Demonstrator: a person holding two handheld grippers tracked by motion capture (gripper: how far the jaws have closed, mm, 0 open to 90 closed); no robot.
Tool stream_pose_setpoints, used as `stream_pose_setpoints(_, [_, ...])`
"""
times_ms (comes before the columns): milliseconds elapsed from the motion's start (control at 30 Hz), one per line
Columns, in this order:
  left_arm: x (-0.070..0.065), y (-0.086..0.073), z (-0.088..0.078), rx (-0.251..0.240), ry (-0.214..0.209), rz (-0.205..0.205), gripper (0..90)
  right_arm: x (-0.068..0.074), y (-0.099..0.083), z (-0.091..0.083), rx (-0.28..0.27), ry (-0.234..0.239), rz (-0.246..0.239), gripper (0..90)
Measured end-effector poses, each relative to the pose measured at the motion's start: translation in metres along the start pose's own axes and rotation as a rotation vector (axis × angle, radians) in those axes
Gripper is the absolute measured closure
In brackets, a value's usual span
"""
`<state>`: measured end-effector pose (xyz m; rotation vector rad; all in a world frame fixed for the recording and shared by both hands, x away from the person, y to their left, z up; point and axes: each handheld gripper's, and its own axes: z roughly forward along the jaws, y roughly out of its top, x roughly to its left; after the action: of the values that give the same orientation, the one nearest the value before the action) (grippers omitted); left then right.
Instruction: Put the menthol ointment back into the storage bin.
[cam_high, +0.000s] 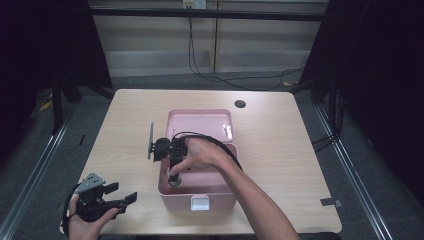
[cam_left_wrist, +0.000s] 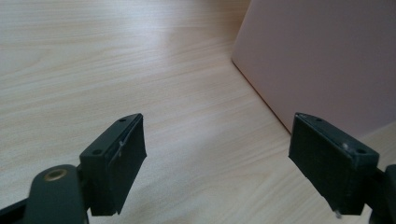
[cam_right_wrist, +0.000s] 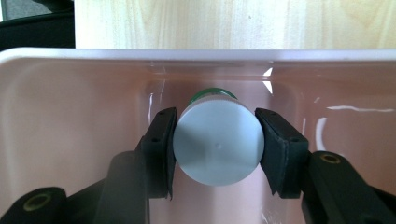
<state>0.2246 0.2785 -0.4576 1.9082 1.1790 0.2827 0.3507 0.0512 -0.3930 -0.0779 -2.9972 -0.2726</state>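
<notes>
Dark curtains frame a pale wooden table (cam_high: 125, 130) in the middle of the high view, with grey floor and a loose black cable beyond its far edge. A pink box (cam_high: 197, 192) sits at the centre of the table, its lid (cam_high: 200, 122) thrown back flat behind it, so the inside is open from above.

The right gripper (cam_high: 174, 176) points straight down into the box near its front left corner, a posture that suits lowering something in or lifting it out. In the right gripper view its two black jaws are closed against the sides of a small bottle (cam_right_wrist: 218, 142), one pad on each side, holding it upright. The bottle shows a round, flat, pale grey cap facing the camera, with a rim of green just visible behind it (the body below the cap is hidden). Around it are the glossy pink walls of the box, and the bottle sits low inside them, close to a rounded corner; whether its base touches the floor of the box cannot be told.

The left gripper (cam_high: 120, 197) rests at the lower left of the high view, near the front edge of the table and well apart from the bottle, probably just kept out of the way. In the left gripper view its jaws stand wide apart over bare wood with nothing between them, and a pink wall of the box (cam_left_wrist: 322, 60) fills the upper right.
</notes>
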Motion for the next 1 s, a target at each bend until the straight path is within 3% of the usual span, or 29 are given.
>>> stream_pose_setpoints(1000, [0.001, 0.002, 0.003, 0.001, -0.009, 0.004, 18.5, -0.003, -0.002, 0.029, -0.016, -0.007, 0.011, 51.4])
